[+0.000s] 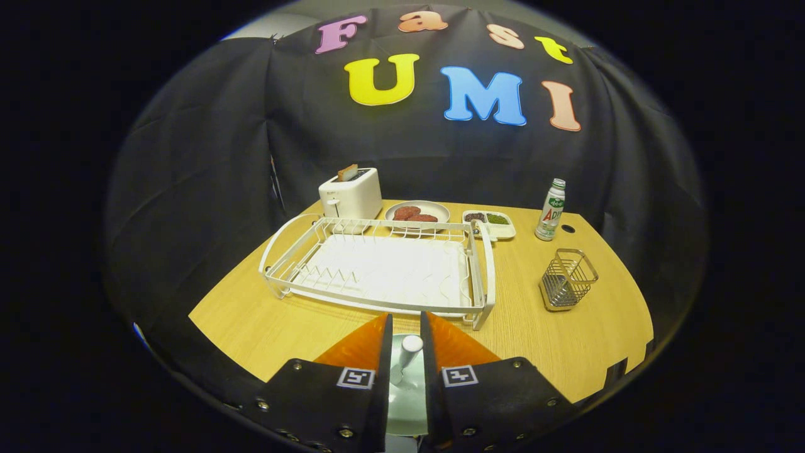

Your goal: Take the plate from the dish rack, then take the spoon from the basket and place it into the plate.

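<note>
My gripper [406, 352] is near the table's front edge, just short of the dish rack. A white spoon [407, 355] stands between the fingers, its rounded handle end up and its lower part reaching down toward a pale green plate [405, 402]. Both fingers sit close against the handle, so the gripper is shut on the spoon. The plate lies on the table right under the fingers, and they hide most of it. The white wire dish rack [377, 267] just beyond the fingers holds no dishes. A small wire basket [567, 280] stands to the right of the rack with nothing in it.
Behind the rack stand a white toaster [350, 194], a plate with meat patties [417, 212] and a small divided tray [490, 223]. A bottle [551, 210] stands behind the basket. The wooden table [270, 327] shows bare to the left and right of the fingers.
</note>
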A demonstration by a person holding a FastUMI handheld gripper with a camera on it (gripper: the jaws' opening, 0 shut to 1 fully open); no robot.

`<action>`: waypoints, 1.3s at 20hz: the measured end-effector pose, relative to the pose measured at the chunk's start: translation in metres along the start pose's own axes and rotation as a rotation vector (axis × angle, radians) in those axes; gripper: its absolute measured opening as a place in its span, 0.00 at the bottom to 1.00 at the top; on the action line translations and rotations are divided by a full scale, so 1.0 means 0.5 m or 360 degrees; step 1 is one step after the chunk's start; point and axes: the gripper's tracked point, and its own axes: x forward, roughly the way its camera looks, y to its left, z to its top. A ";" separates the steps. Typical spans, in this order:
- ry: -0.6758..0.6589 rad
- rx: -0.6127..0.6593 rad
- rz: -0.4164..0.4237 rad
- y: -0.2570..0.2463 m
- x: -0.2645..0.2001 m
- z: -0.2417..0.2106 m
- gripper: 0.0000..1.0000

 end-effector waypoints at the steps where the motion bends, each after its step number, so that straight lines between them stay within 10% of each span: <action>1: 0.0001 0.0005 -0.0003 -0.003 0.002 0.004 0.25; 18: -0.0157 0.0031 -0.0080 -0.032 -0.016 0.107 0.25; 26: -0.0590 -0.0026 -0.0226 -0.092 -0.113 0.354 0.24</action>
